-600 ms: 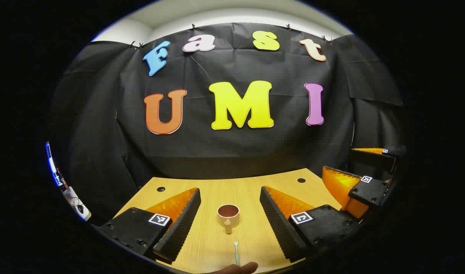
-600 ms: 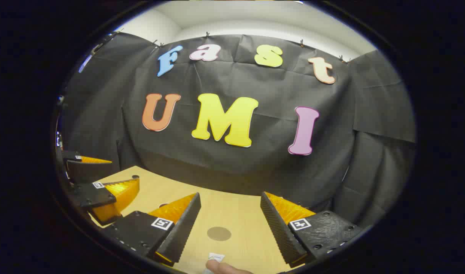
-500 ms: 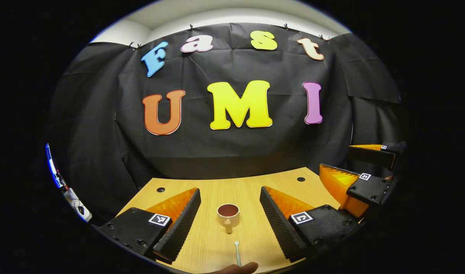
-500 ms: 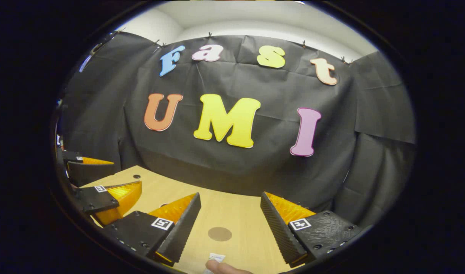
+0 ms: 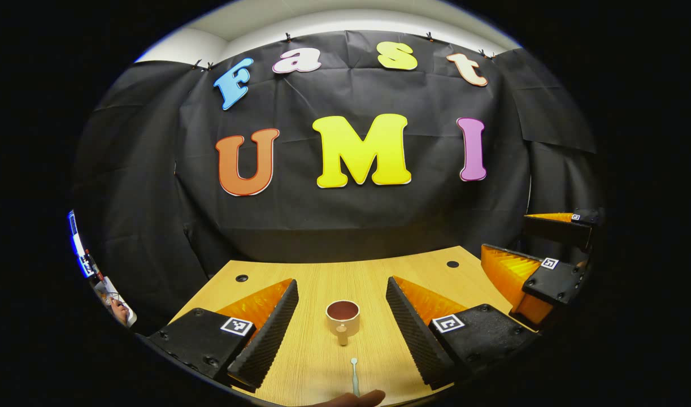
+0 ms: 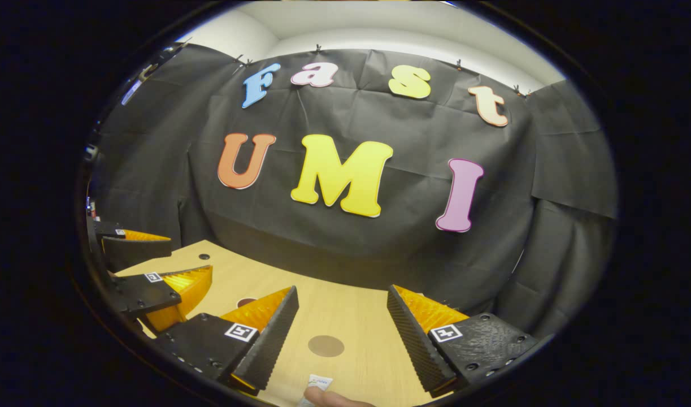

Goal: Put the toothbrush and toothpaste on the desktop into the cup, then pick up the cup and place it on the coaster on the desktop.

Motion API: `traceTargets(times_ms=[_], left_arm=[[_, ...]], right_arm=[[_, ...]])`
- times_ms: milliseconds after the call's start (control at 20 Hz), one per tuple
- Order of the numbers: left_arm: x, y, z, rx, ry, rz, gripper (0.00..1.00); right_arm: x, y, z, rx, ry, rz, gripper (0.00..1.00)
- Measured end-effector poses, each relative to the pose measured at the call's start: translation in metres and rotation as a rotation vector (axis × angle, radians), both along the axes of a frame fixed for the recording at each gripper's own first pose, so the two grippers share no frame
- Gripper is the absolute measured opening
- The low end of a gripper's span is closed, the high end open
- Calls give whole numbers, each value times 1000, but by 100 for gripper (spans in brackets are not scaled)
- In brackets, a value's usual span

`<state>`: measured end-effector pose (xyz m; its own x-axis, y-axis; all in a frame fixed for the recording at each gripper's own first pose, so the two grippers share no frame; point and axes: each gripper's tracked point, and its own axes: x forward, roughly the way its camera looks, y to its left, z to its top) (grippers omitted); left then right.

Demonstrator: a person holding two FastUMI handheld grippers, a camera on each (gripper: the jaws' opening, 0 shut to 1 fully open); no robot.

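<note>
In the left gripper view, the left gripper is held above the desk with its jaws wide apart and nothing between the pads. The cup is seen upright on the desk between the two fingers, untouched, its handle turned toward the camera. Just nearer than the cup, the toothbrush lies on the wood, pointing at the cup, its near end hidden behind a fingertip at the bottom edge. The right gripper is seen at the far right of this view, also spread open. In the right gripper view, the right gripper is likewise held open and empty over the desk. The round coaster lies flat between its fingers, bare. The toothpaste is seen at the bottom edge, partly covered by a fingertip. The left gripper is seen at the left.
</note>
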<state>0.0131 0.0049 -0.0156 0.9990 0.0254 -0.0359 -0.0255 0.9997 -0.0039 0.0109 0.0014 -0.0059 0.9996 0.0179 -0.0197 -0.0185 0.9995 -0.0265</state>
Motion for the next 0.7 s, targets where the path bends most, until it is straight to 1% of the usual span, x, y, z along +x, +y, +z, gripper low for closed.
traceTargets(times_ms=[50, 100, 300, 350, 400, 450, 500, 550, 650, 700], left_arm=[[1, -1, -3, -1, 9, -2, 99], [1, -2, -6, 1, 16, -5, 99], [7, -11, -19, 16, 52, -31, 99], [9, -15, -31, 17, 94, -41, 99], [12, -16, -44, 16, 134, -51, 99], [13, -19, -57, 16, 173, -56, 99], [13, -19, -68, 17, 207, -58, 99], [15, -21, -79, 17, 233, -63, 99], [16, -25, -102, 19, 282, -76, 99], [14, -30, -118, 25, 313, -84, 99]], right_arm=[[1, 0, -2, -1, 5, 0, 95], [2, 0, -4, -4, 12, -1, 95], [5, 0, -17, -5, 48, 2, 98], [6, 0, -21, -6, 62, 1, 98], [7, -1, -27, -6, 75, -1, 95], [7, -2, -33, -7, 91, -4, 95], [7, -4, -40, -4, 110, -6, 98], [7, -6, -47, -1, 133, -10, 95], [6, -10, -63, 8, 180, -18, 95], [5, -14, -72, 9, 203, -25, 98]])
